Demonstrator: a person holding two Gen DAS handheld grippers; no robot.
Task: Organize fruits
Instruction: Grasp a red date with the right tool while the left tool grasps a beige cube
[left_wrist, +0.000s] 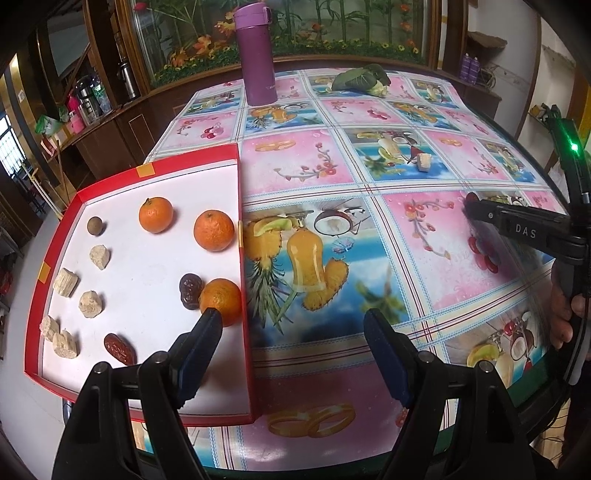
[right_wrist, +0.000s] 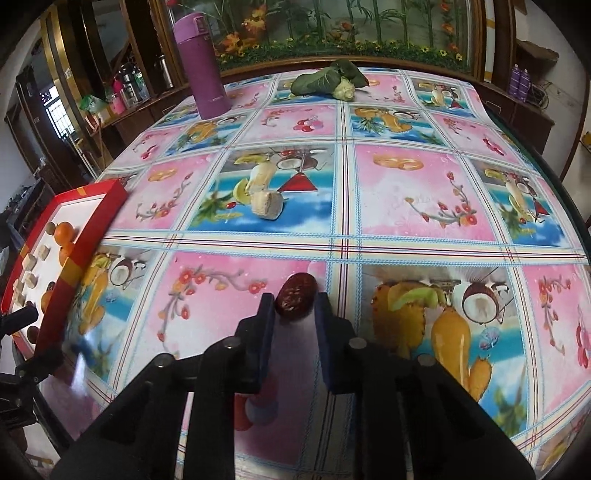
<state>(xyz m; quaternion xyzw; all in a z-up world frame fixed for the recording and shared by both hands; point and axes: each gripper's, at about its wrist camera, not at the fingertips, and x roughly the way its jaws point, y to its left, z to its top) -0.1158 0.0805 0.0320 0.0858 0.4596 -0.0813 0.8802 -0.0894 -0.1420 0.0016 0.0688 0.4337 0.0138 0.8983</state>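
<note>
Most fruit already sits in the red tray (left_wrist: 242, 184); the right gripper (right_wrist: 295, 306) pinches a red date (right_wrist: 295, 299), a pale chunk (right_wrist: 266, 205) waits at twelve o'clock, and the left gripper (left_wrist: 291, 332) gapes empty.

A purple thermos flask (left_wrist: 256, 51) stands upright at the far edge of the table, well ahead of the tool and to its left. A leafy green vegetable (right_wrist: 325, 79) with a pale stem end lies on its side farther along that same far edge, straight ahead. The tablecloth (right_wrist: 406, 192) is printed with pink and blue squares of fruit pictures. Beyond the table runs a dark wooden cabinet (left_wrist: 122, 122) holding jars and bottles, beside a glass panel painted with bamboo and orange flowers (right_wrist: 332, 26).
</note>
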